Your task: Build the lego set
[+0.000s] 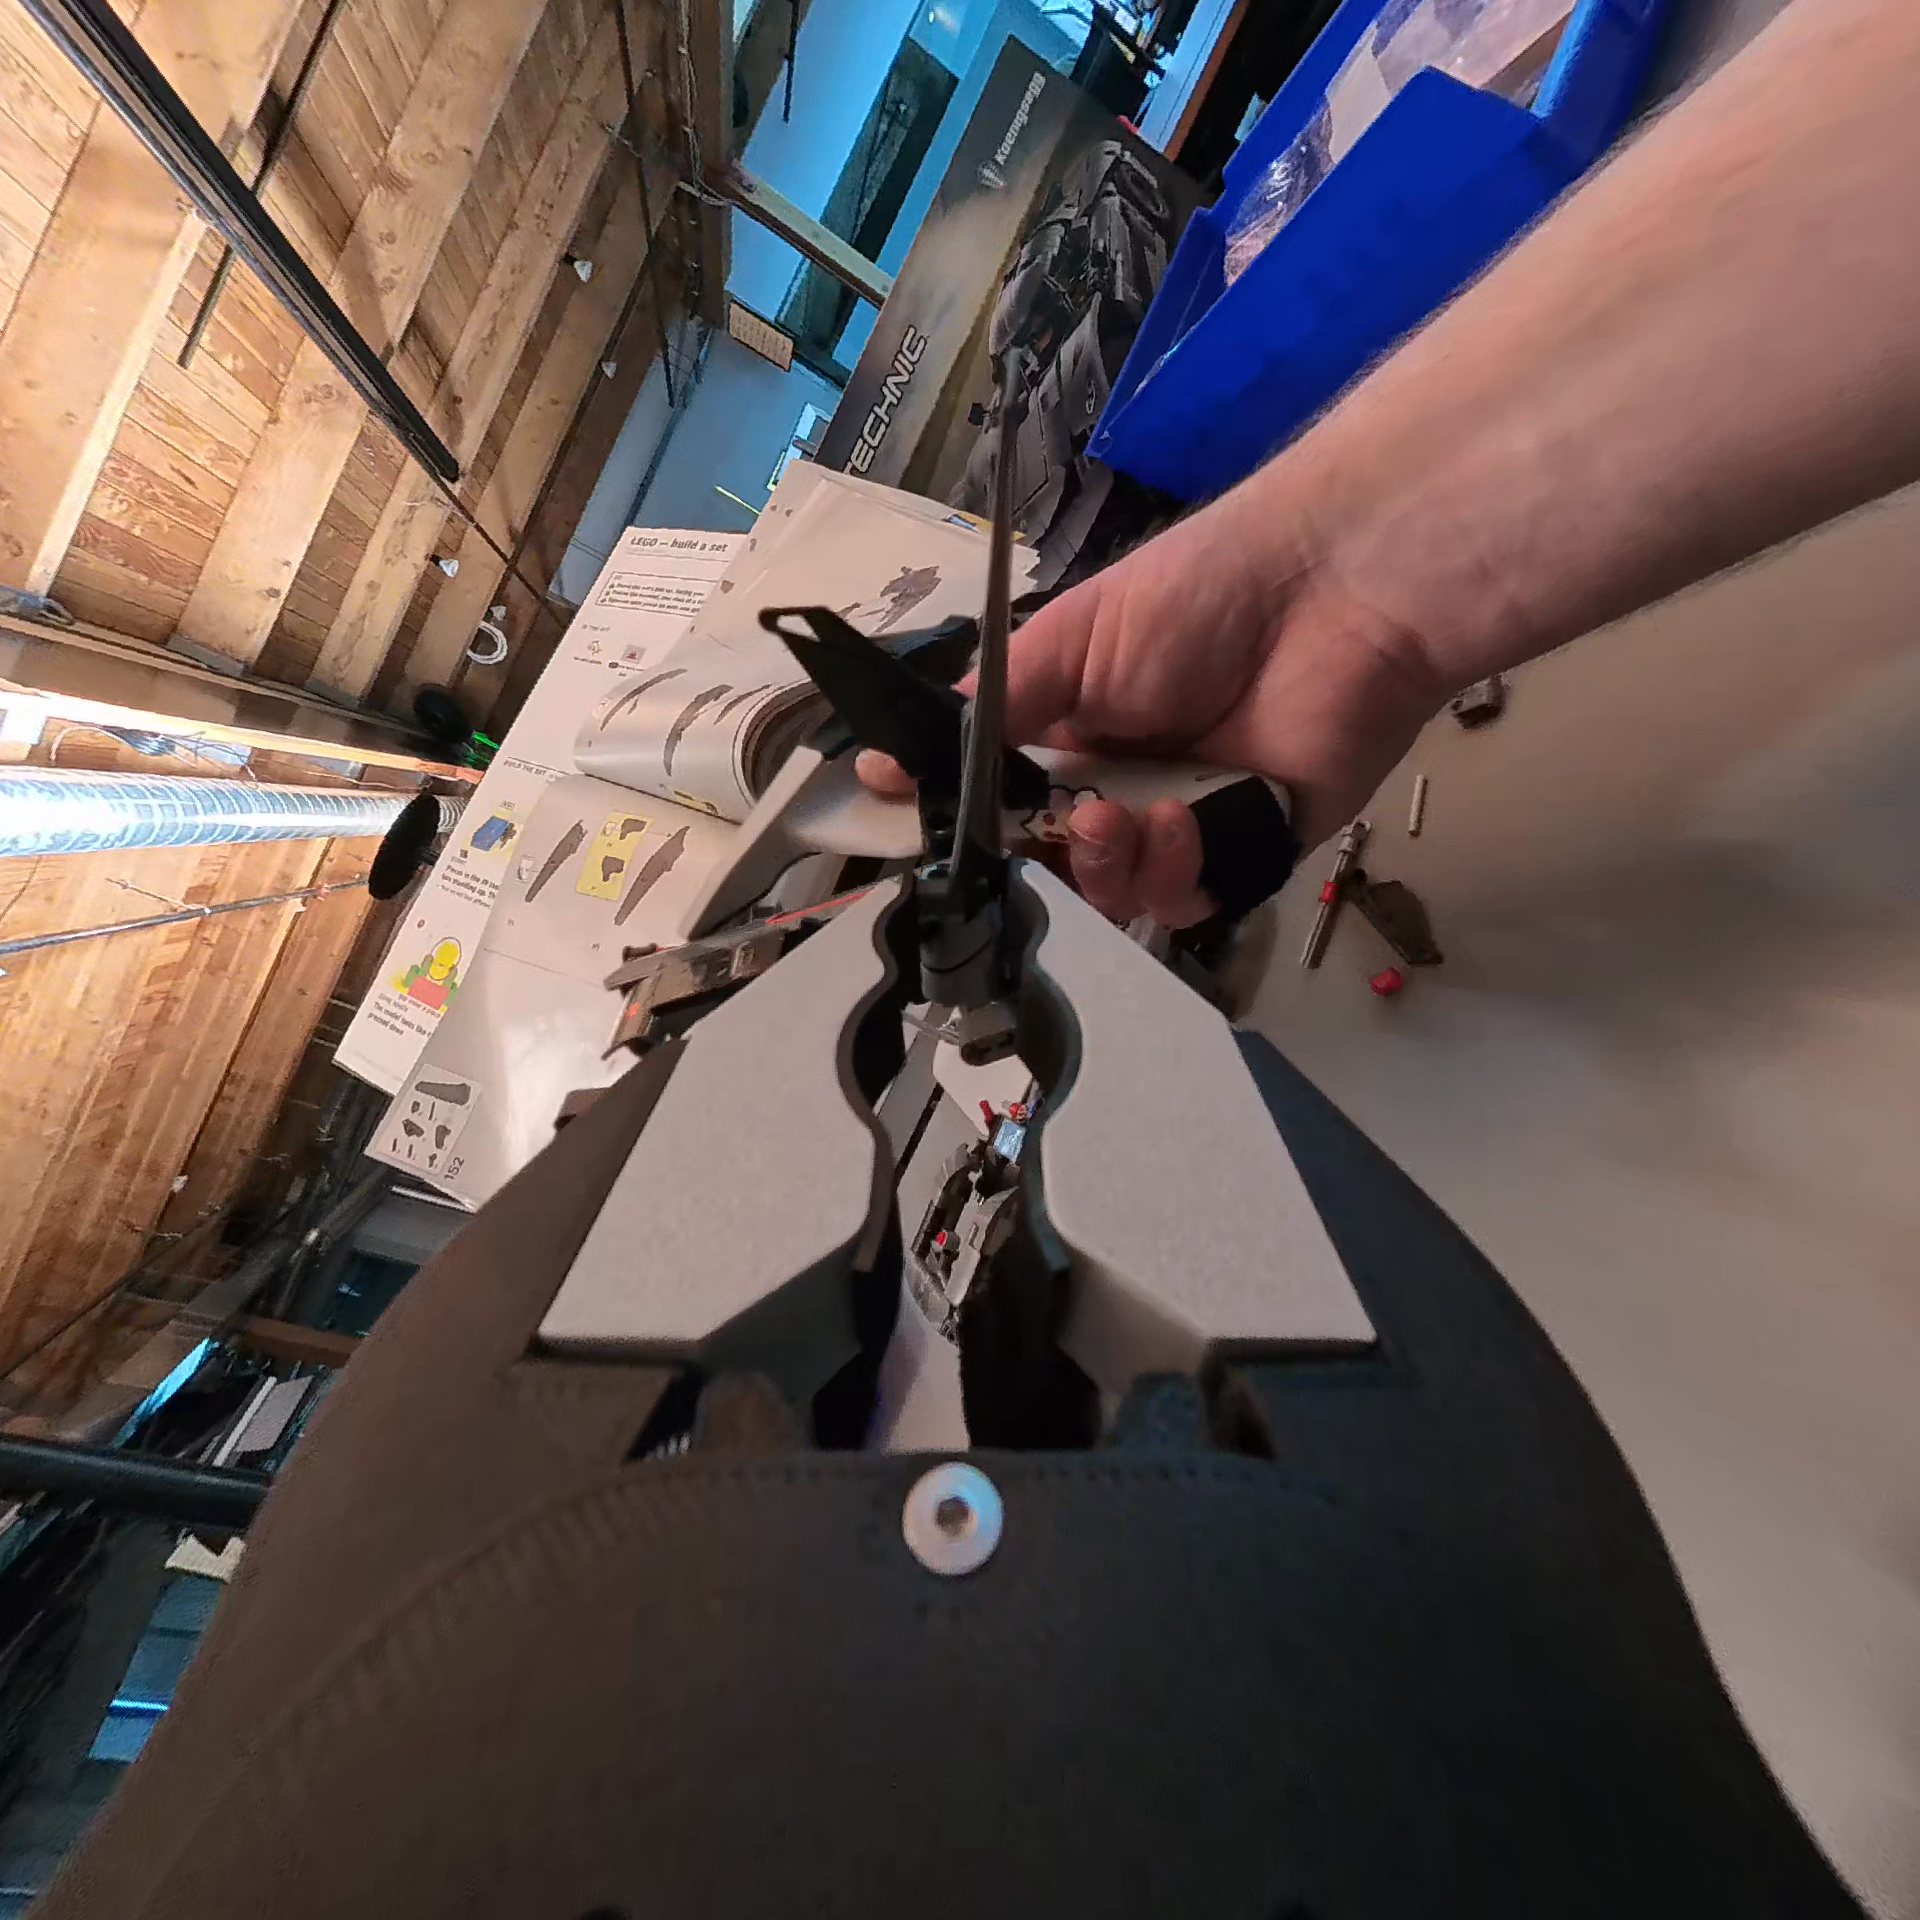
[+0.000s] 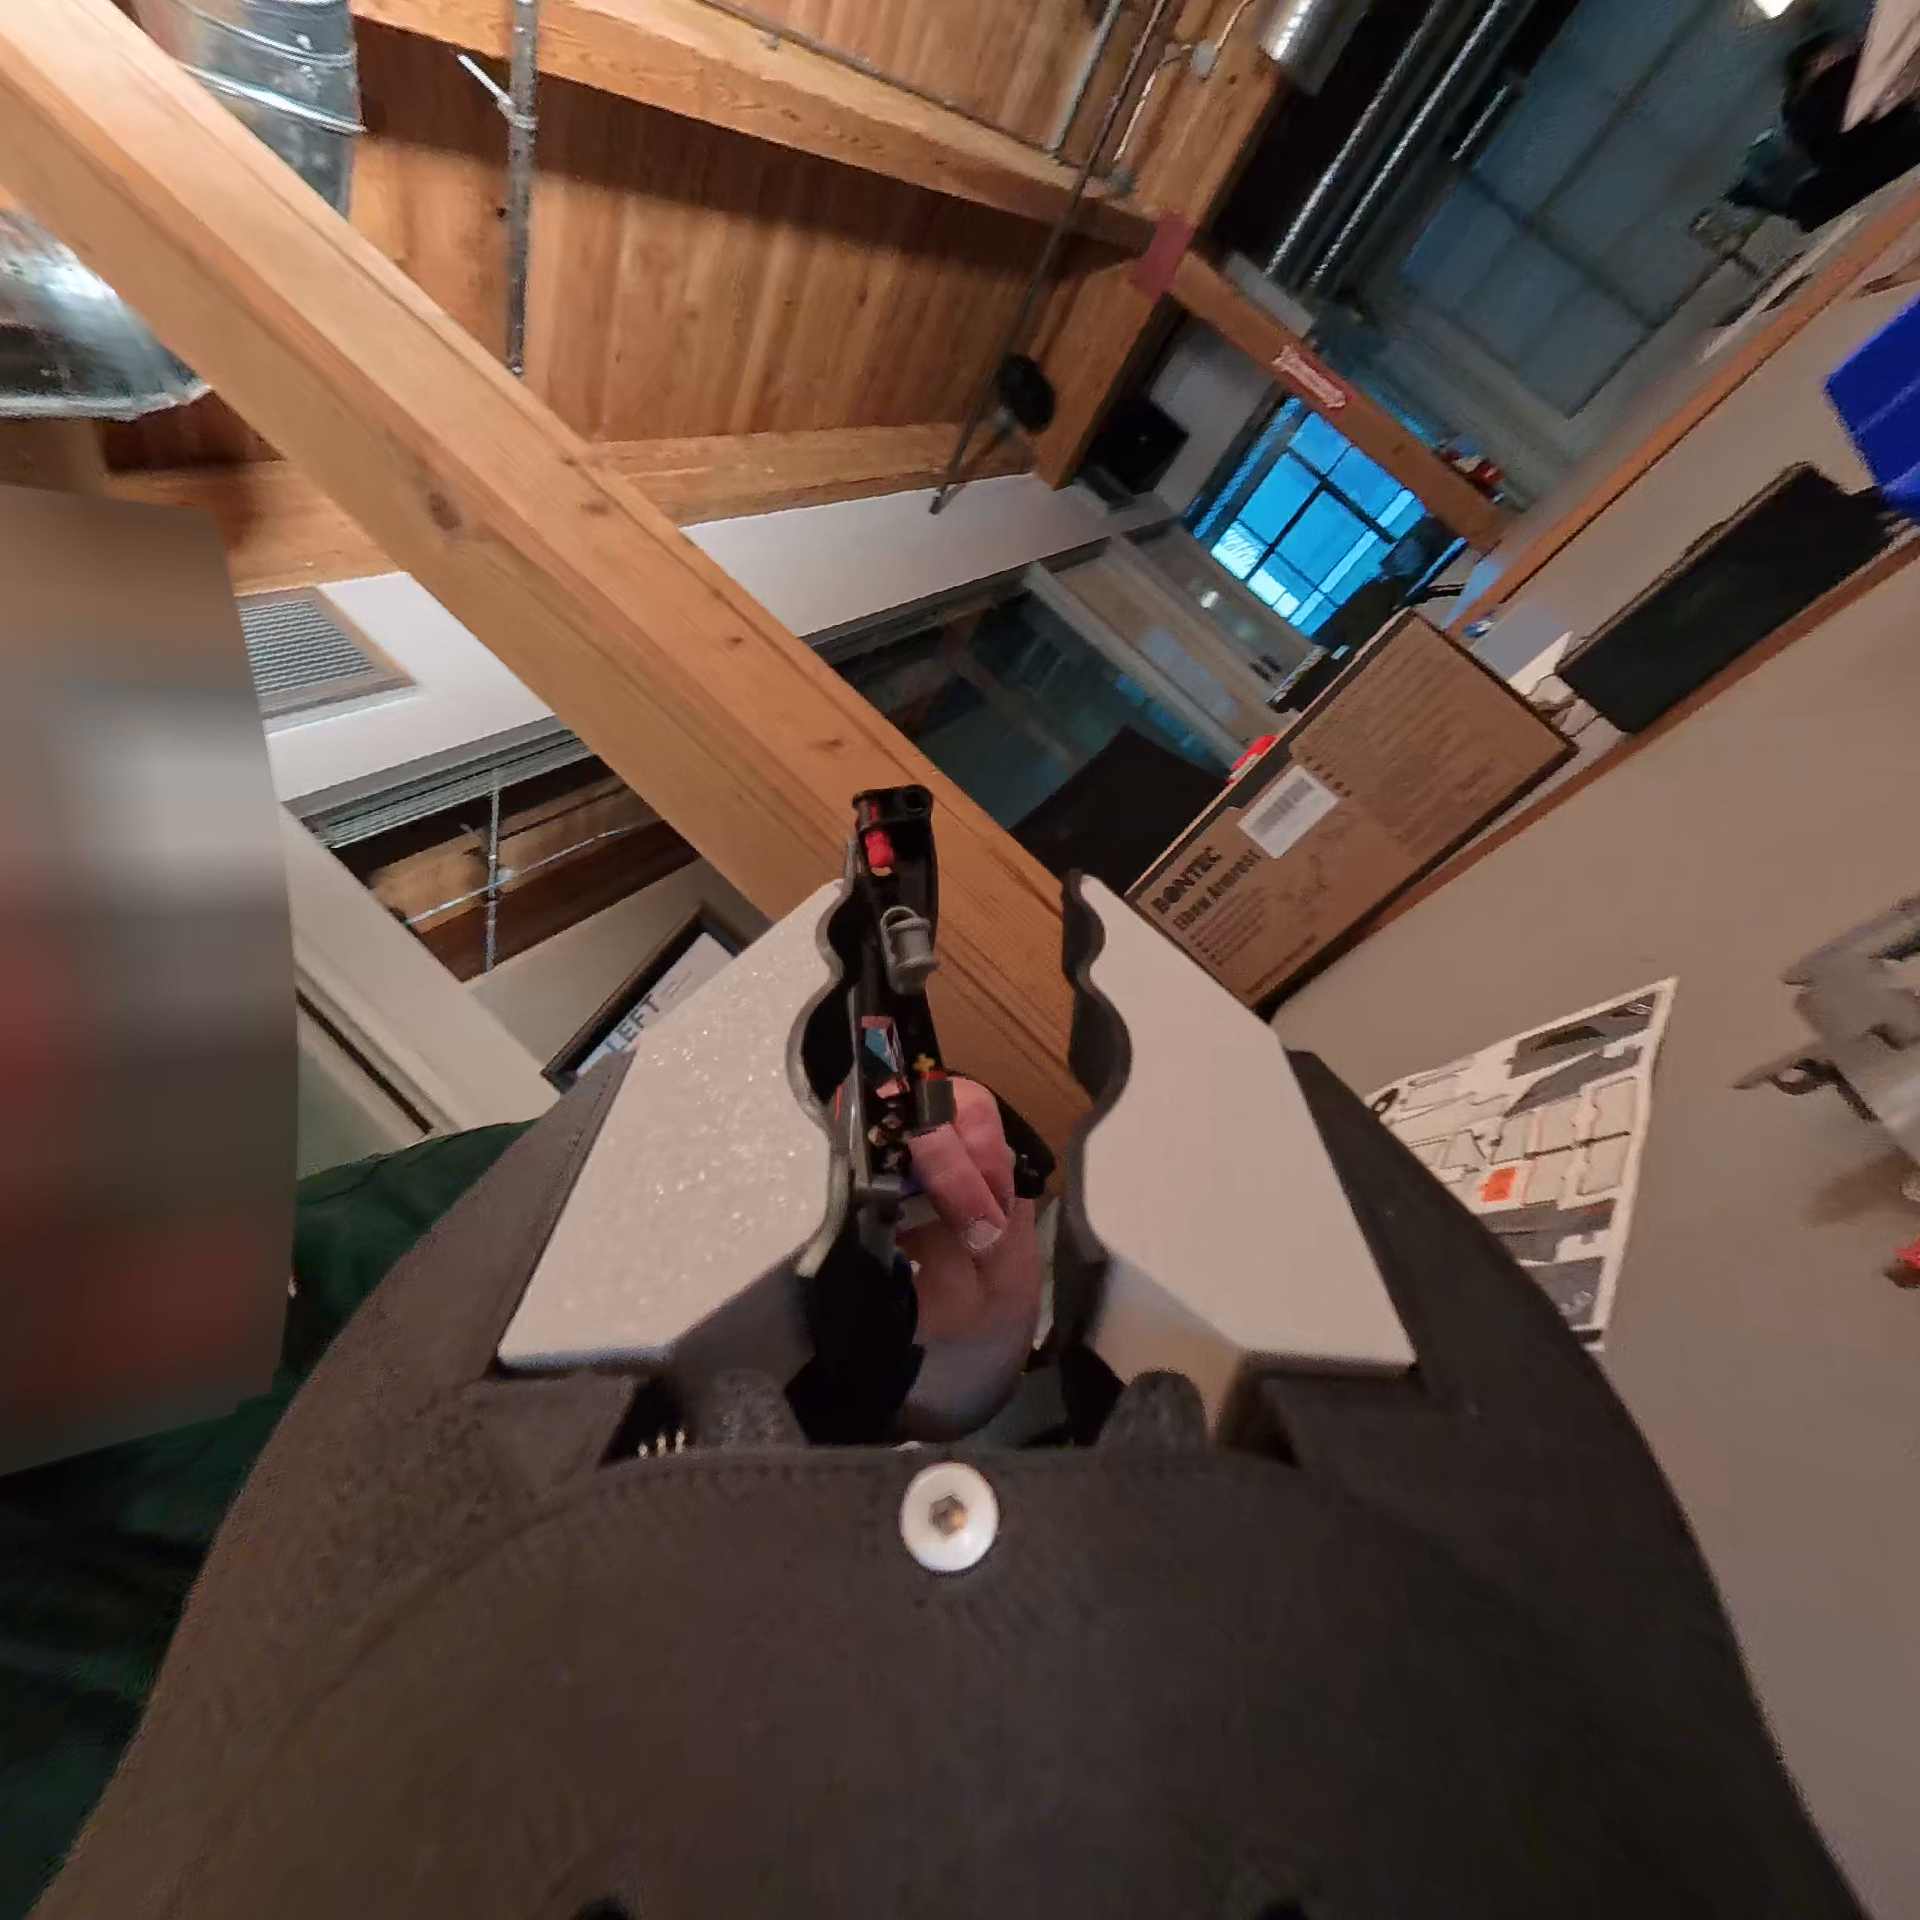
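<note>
In the left wrist view my left gripper [image 1: 956, 904] is shut on a black Lego assembly [image 1: 951, 935]. A long thin black rod [image 1: 995, 540] and a black wing panel [image 1: 873, 675] stick up from it. A bare hand [image 1: 1174, 717] holds a white gripper body just beyond it. In the right wrist view my right gripper [image 2: 956, 899] is open, jaws well apart. A black assembly with red pins and a grey connector [image 2: 894, 935] stands in the gap against the left finger [image 2: 727, 1091]. A person's fingers [image 2: 966, 1174] show behind it.
Open instruction booklets [image 1: 623, 831], the set's box [image 1: 997, 270] and blue bins [image 1: 1351, 260] stand at the table's back. Loose small parts [image 1: 1361, 914] lie on the grey table. A sticker sheet [image 2: 1538, 1143], a grey Lego model [image 2: 1849, 1008] and a cardboard box [image 2: 1382, 800] show on the right. One gripper's finger ends stand about 10 cm off the other's.
</note>
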